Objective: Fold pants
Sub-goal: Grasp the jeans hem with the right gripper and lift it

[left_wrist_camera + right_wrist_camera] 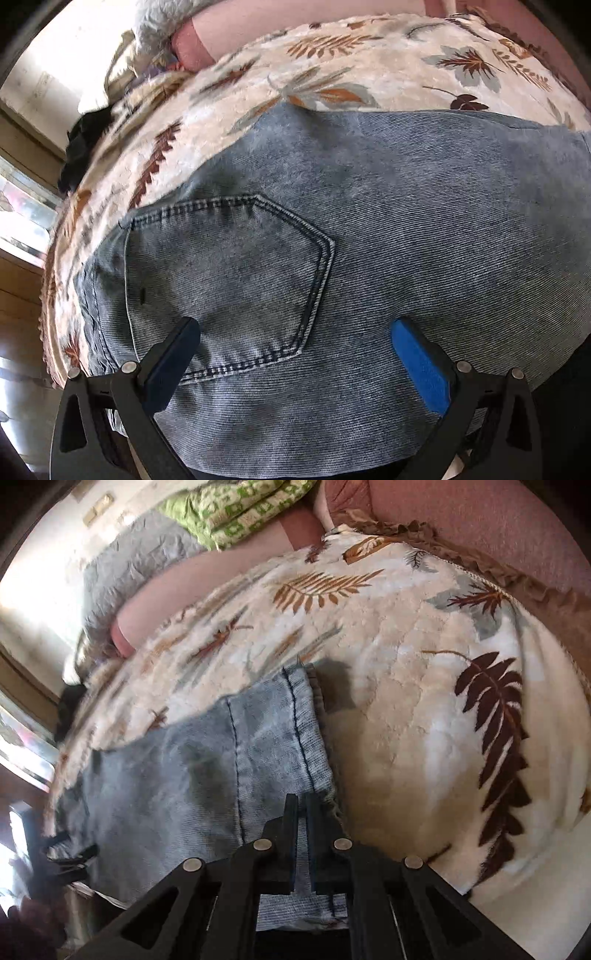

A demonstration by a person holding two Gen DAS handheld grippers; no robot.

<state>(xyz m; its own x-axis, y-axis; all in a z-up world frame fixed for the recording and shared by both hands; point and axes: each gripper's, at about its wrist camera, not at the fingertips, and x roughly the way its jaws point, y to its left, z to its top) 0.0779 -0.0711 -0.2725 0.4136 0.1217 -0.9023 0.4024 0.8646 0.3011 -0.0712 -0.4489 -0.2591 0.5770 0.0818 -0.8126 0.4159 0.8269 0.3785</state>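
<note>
Faded blue denim pants lie flat on a cream fleece blanket with brown and grey leaf print, spread over a bed. Left wrist view: seat area of the pants fills the near and middle part, back pocket with double stitching facing up, at near left. Left gripper hovers above the denim, fingers wide apart, nothing between them; blue pad on the right finger, dark pad on the left one. Whether the fingertips touch the cloth cannot be told.

Right wrist view: right gripper has its fingers closed on the hem edge of a pant leg, denim strip visible running between the two black fingers at the near centre. The leg lies toward the left, its stitched hem toward the right, with bare blanket to the right of it. A big dark brown fern leaf print sits at right on the blanket.

Far side: pink bedsheet, green patterned cloth at far left, grey fabric beside it. Black item at the blanket's left edge, unclear what.
</note>
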